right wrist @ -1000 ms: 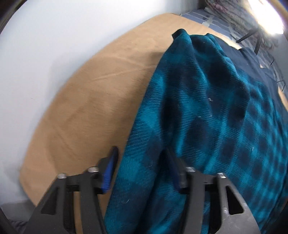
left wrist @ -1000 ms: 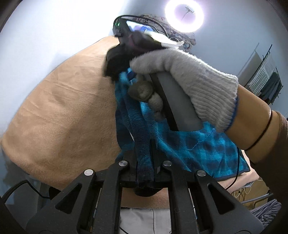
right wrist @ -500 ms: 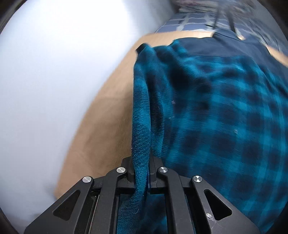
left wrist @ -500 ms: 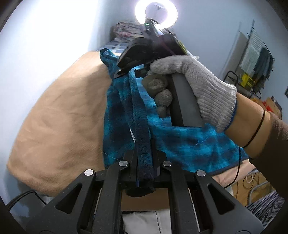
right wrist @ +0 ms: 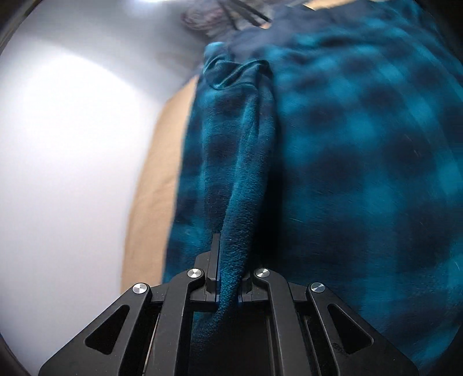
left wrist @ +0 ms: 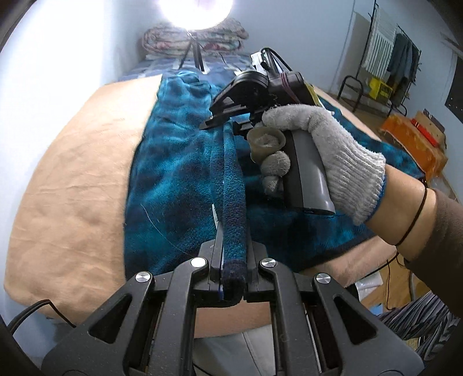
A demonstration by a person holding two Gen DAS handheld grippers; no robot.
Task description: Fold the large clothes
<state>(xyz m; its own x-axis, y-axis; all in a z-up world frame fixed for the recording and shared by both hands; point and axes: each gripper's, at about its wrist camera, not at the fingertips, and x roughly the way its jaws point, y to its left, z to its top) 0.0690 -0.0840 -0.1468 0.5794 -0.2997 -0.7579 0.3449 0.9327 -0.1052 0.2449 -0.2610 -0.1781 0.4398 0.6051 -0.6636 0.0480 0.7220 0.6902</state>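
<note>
A large blue and black plaid fleece garment [left wrist: 173, 179] lies on a tan bed cover [left wrist: 75, 179]. My left gripper [left wrist: 231, 260] is shut on a rolled hem edge of the garment, which stretches taut away from it. The other end of that edge is clamped in my right gripper [left wrist: 225, 121], held by a gloved hand [left wrist: 327, 150] above the garment. In the right wrist view the right gripper [right wrist: 228, 277] is shut on a fold of the same plaid fabric [right wrist: 347, 162], which fills most of the view.
A ring light on a tripod [left wrist: 194, 8] stands at the bed's far end beside folded quilts [left wrist: 196, 40]. A white wall [left wrist: 58, 57] runs along the left. A clothes rack [left wrist: 390, 46] and orange boxes [left wrist: 413, 136] stand at the right.
The right gripper has shut on the garment's edge, having been open a second ago. Both grippers have drawn apart, so the held edge now stretches straight between them over the bed.
</note>
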